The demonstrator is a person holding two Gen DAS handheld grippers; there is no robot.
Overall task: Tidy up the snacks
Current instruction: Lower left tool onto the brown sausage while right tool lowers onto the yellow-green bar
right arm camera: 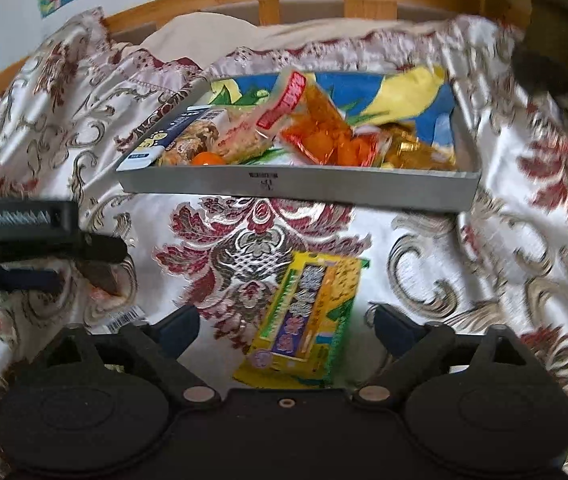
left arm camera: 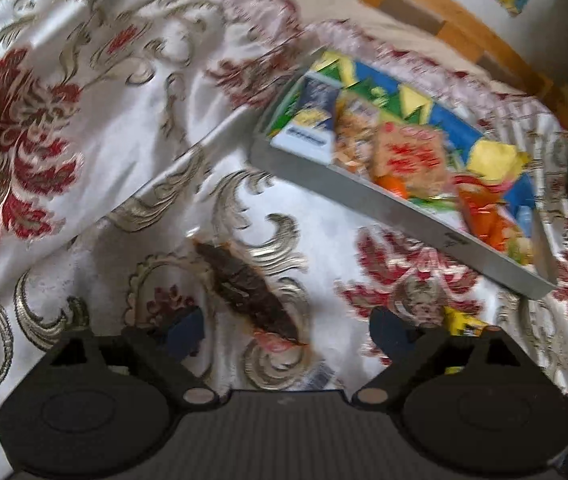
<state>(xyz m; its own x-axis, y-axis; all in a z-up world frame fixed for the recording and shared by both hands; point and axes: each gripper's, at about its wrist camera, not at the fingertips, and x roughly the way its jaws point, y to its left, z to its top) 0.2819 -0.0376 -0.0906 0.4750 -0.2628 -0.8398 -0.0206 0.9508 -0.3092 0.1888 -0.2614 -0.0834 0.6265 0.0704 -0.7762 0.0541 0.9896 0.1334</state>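
Two loose snacks lie on the bed's patterned cover, on the near side of the grey tray [right arm camera: 296, 190], which sits toward the headboard edge and already holds a heap of packets.

The left claw [left arm camera: 286, 330] has its jaws wide apart with nothing pressed between the pads; the dark brown packet [left arm camera: 249, 292] lies on the cover between them, long and thin, slanting away from the claw. It looks like a clear, crinkly wrapper around something dried and fairly stiff. I would judge it very light and a bit slick, so a grip across its narrow middle should hold better than one on the flimsy sealed ends.

The right claw [right arm camera: 286, 330] is likewise spread open and gripping nothing, with the yellow and green packet [right arm camera: 304, 316] lying flat between its jaws, its long side running toward the tray. That one seems a flat, glossy pack, light and likely bendable; being so low on a soft cover, it may slide or sink as the pads close. Taking it across its short width near the middle looks soundest, with a gentle squeeze in case the contents crumble.
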